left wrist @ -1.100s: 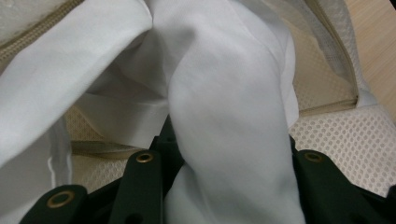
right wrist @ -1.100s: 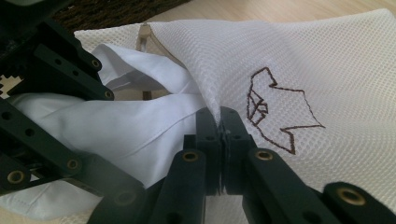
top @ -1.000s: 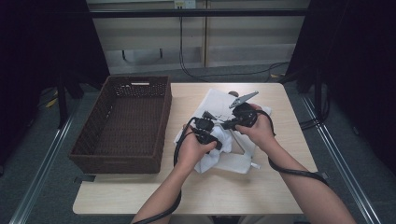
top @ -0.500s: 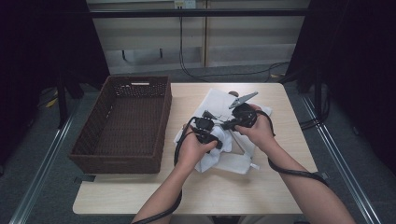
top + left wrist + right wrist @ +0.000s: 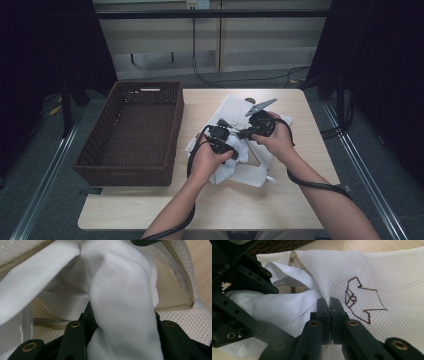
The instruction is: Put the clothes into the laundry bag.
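A white mesh laundry bag [image 5: 253, 175] with a beige zipper and a brown stitched emblem [image 5: 362, 300] lies on the wooden table [image 5: 210, 210]. A white garment [image 5: 120, 290] sits in its mouth. My left gripper [image 5: 121, 317] is shut on a thick fold of that garment, inside the bag's opening [image 5: 175, 315]. My right gripper [image 5: 329, 302] is shut on the mesh edge next to the zipper and holds it up. In the high view the left gripper [image 5: 220, 137] and the right gripper [image 5: 255, 128] are close together over the bag. The garment [image 5: 279, 307] bulges beside the left gripper's black links [image 5: 242, 277].
A dark wicker basket [image 5: 135, 130] stands on the left part of the table, its right wall close to the bag. Cables trail from both grippers past the forearms. The table's far edge and right edge lie just beyond the bag.
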A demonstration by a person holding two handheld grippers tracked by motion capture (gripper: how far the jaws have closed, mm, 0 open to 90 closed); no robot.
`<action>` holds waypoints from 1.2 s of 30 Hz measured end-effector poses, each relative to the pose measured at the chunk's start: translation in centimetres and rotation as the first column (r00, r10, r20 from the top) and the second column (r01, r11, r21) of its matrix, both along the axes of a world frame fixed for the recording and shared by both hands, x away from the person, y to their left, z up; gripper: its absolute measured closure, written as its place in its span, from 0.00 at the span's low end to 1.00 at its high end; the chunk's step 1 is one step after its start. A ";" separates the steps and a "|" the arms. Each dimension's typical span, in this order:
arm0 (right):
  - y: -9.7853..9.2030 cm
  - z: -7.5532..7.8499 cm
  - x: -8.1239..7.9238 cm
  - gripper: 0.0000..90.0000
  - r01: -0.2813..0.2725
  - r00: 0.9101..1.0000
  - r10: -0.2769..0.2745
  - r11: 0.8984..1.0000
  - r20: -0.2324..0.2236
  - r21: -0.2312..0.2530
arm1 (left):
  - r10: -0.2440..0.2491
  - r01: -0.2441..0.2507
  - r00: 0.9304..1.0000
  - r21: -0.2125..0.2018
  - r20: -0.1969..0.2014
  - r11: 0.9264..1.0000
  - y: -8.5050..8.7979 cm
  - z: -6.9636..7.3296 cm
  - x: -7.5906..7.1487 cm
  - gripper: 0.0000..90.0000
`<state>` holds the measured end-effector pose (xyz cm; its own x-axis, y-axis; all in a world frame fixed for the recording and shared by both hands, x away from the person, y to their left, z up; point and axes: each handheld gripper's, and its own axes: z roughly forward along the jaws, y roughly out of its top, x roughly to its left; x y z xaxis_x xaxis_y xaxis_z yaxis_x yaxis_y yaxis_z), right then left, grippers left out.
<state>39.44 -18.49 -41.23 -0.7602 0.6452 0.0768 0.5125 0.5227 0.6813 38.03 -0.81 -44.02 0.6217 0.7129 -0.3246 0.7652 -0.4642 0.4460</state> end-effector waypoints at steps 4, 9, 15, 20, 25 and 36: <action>-0.1 -0.1 0.0 0.98 -0.004 1.000 0.004 1.000 -0.005 0.008 | -0.009 0.009 1.000 0.001 -0.004 1.000 0.0 0.0 0.0 0.62; -0.1 -0.1 0.0 0.98 0.000 1.000 0.000 1.000 0.003 0.001 | -0.011 0.011 1.000 -0.001 0.004 1.000 -0.1 -0.1 0.0 0.60; -0.1 -0.1 0.0 0.98 -0.006 1.000 0.006 1.000 -0.002 0.006 | -0.015 0.015 1.000 0.009 0.004 1.000 -0.1 -0.1 -0.1 0.58; -0.2 -0.3 0.0 0.99 0.002 1.000 -0.002 1.000 -0.007 0.007 | -0.025 0.025 1.000 0.013 0.009 1.000 -0.1 0.1 -0.2 0.54; -0.1 -0.3 -0.1 0.98 0.002 1.000 -0.002 1.000 -0.010 0.002 | -0.028 0.027 0.999 0.019 0.030 0.999 -0.1 0.3 -0.4 0.48; 0.1 -0.5 -0.1 0.99 -0.004 1.000 0.004 1.000 -0.011 0.000 | -0.039 0.037 0.999 0.046 0.033 0.998 0.3 0.5 -0.7 0.37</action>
<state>39.31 -18.43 -41.69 -0.7615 0.6424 0.0857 0.5184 0.5245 0.6754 37.31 -0.50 -43.56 0.6587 0.7021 -0.2707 0.7315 -0.5133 0.4488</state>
